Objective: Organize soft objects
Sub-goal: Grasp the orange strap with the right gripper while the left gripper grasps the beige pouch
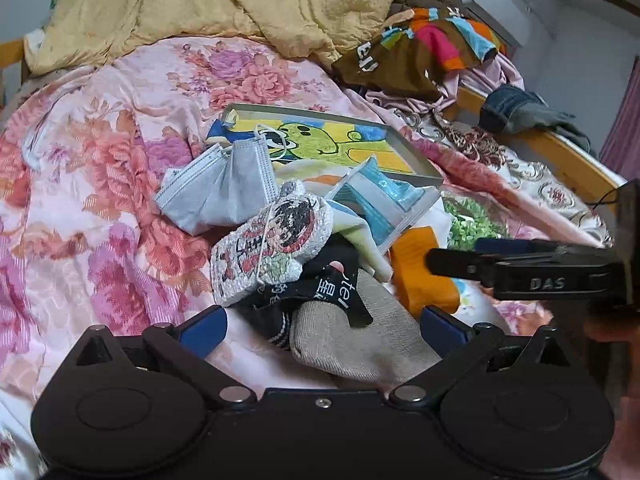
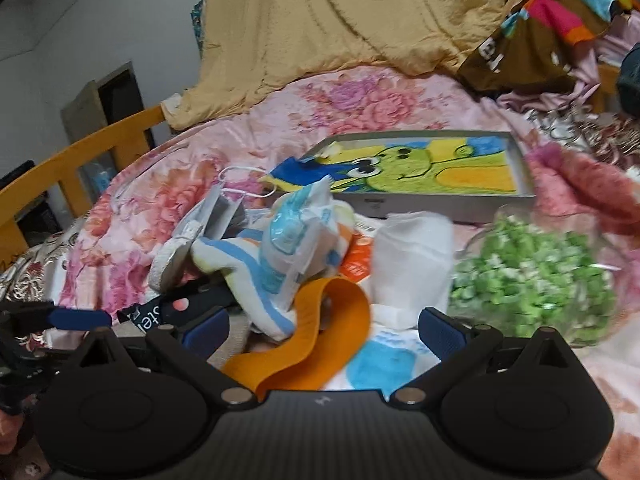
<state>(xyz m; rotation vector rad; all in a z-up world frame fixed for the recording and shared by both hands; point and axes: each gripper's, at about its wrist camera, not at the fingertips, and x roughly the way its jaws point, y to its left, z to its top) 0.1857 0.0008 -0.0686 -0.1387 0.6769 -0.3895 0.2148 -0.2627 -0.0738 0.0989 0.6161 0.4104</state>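
Left wrist view looks down on a heap of soft things lying on a pink floral bedspread. Nearest the left gripper lies a beige sock, partly under a black sock with white lettering; the beige one sits between the blue-padded fingers, which stand wide apart and, as far as can be seen, are not pressing on it. Just above the socks rests a sparkly cartoon pouch, and beyond that a grey face mask with its white ear loops. To the right are a pale blue packet, an orange strap and a clear bag of green bits.

From the right wrist view, the right gripper hangs with its jaws spread wide over the orange strap and a white cloth with blue print (neither is pinched). A striped white-and-blue sock and the blue packet lie just ahead, a folded white tissue pack sits beside them, and the green bag is at the right, blurred.

Behind the heap lies a shallow grey box with a green cartoon frog picture inside. Farther back, a yellow quilt is bunched against the headboard end, with a brown and striped garment at its right and a wooden bed rail along the left edge.
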